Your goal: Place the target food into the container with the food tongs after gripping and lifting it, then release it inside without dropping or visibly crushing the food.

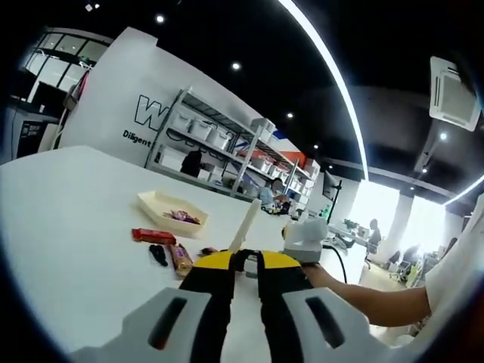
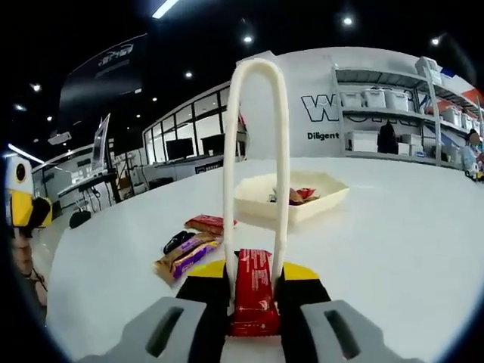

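My right gripper [image 2: 255, 266] is shut on cream food tongs [image 2: 281, 151], whose loop rises up the middle of the right gripper view. A red snack bar [image 2: 253, 291] sits pinched between the tong arms, low between my jaws. Beyond it a cream tray [image 2: 321, 203] holds a few wrapped snacks [image 2: 296, 195]. My left gripper [image 1: 246, 261] hangs over the table with its jaws together and nothing in them. In the left gripper view the tray [image 1: 155, 203] lies ahead to the left, and the tongs [image 1: 246, 223] and right gripper [image 1: 301, 240] come in from the right.
Loose on the white table [image 2: 393, 249] are a red packet [image 2: 209, 222], a black item [image 2: 178, 240] and a brown-and-purple bar [image 2: 185, 257], left of the tray. A person's arm [image 1: 370, 301] reaches in at the right. Shelving [image 1: 227, 144] stands behind the table.
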{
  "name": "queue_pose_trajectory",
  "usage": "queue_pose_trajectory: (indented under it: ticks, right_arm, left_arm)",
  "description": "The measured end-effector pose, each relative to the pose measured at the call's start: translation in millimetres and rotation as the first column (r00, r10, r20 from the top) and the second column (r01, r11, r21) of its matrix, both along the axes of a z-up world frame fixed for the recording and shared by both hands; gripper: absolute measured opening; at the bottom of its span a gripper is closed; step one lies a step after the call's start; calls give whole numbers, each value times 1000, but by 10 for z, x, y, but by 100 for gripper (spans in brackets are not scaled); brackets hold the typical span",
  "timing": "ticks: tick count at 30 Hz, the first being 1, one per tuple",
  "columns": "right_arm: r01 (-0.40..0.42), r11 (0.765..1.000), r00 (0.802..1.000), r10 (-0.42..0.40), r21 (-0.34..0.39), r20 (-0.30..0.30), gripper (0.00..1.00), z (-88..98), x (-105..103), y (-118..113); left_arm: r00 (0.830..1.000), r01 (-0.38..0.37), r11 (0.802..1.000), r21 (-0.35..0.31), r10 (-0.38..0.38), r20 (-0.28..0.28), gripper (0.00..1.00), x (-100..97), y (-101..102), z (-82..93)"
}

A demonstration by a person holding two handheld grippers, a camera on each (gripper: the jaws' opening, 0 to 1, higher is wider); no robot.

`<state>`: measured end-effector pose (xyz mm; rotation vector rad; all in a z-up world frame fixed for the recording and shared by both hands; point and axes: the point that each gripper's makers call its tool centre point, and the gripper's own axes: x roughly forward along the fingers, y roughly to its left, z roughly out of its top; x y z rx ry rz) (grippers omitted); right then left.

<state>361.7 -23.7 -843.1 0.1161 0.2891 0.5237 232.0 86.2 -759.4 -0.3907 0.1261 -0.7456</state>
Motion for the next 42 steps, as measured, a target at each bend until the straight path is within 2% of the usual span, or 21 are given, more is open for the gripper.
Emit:
queue_pose_trajectory:
  ticks: [4,9,13,16,20,23,24,28,31,33,35,39,42]
  right_arm:
    - [6,1000,1000,-6,3,27,18,125,24,-57]
    - [-5,999,997,2,34,75,18,386,109,-62]
    - [-13,999,995,9,40,98,18,609,318,-42]
    - [-9,999,994,4,36,112,18,679,456,-44]
    - [17,998,995,-22,55,94,18,658,751,-82]
    - [27,997,997,-32,67,76,18,642,847,-88]
    - [36,996,997,-41,77,63,18,637,947,-106]
    - [44,996,998,-48,81,50,18,632,1091,-87]
    - [44,997,998,-46,60,30,18,554,1205,-39]
    - [44,998,999,-45,37,17,18,474,1257,-16]
    - [44,998,999,-43,47,-2,18,410,1289,8]
    - [45,999,999,-45,12,-15,18,294,1330,22]
    - [49,999,998,-49,0,-30,18,220,1367,15]
  left_arm:
    - [1000,-2,1000,-3,2,-4,11,13,-2,-10]
    - [1000,5,1000,-6,-5,-10,11,7,-47,-42]
    - [1000,7,1000,-11,-8,-16,11,-11,-60,-69]
    - [1000,5,1000,-12,-5,-20,11,-7,-49,-78]
    - [1000,-4,1000,-6,3,-25,11,33,-25,-117]
    - [999,-8,1000,-16,7,-47,11,58,-7,-147]
    - [999,-8,1000,-18,8,-44,11,55,-9,-142]
    - [999,-9,1000,20,10,-38,11,64,-24,-180]
    - [999,-14,999,42,16,-34,11,88,-23,-213]
    - [999,-14,998,62,16,-33,11,103,-28,-253]
    - [1000,-16,994,108,18,-12,11,109,-24,-284]
    - [999,-41,981,189,37,24,15,133,21,-340]
    - [998,-56,974,221,50,32,20,153,58,-384]
